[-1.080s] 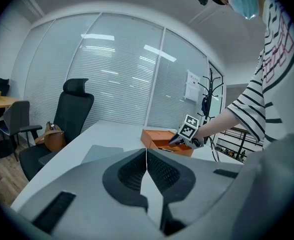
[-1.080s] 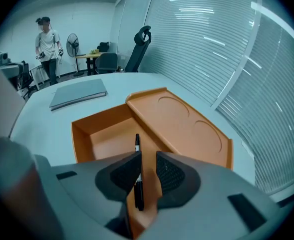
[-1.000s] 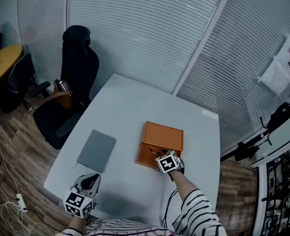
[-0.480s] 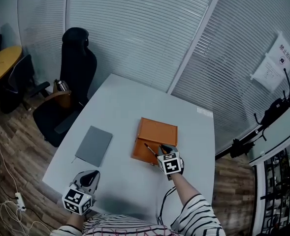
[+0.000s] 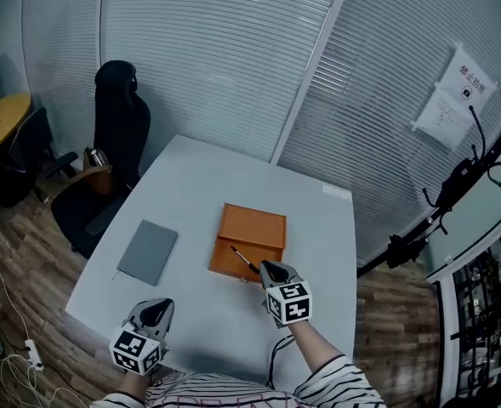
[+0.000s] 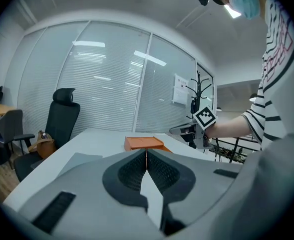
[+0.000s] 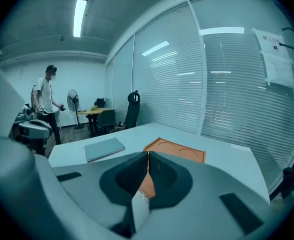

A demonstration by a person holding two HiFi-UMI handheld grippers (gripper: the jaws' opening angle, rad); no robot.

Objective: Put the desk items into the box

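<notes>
At the table's [image 5: 199, 177] near left corner the left gripper [image 5: 155, 311] is held low, its jaws pressed together on nothing. Ahead of it, apart, the grey notebook [image 5: 148, 252] is laid flat, long axis running away from the person; this arm is the nearer one to it. Further right sits the orange box [image 5: 252, 228], top open. Against its near side a pen [image 5: 241, 257] is seen, slanting forward and leftward out of the right gripper [image 5: 270, 270], which is clamped on its rear end. The box lies just ahead, so only a short forward carry is judged to be needed.
</notes>
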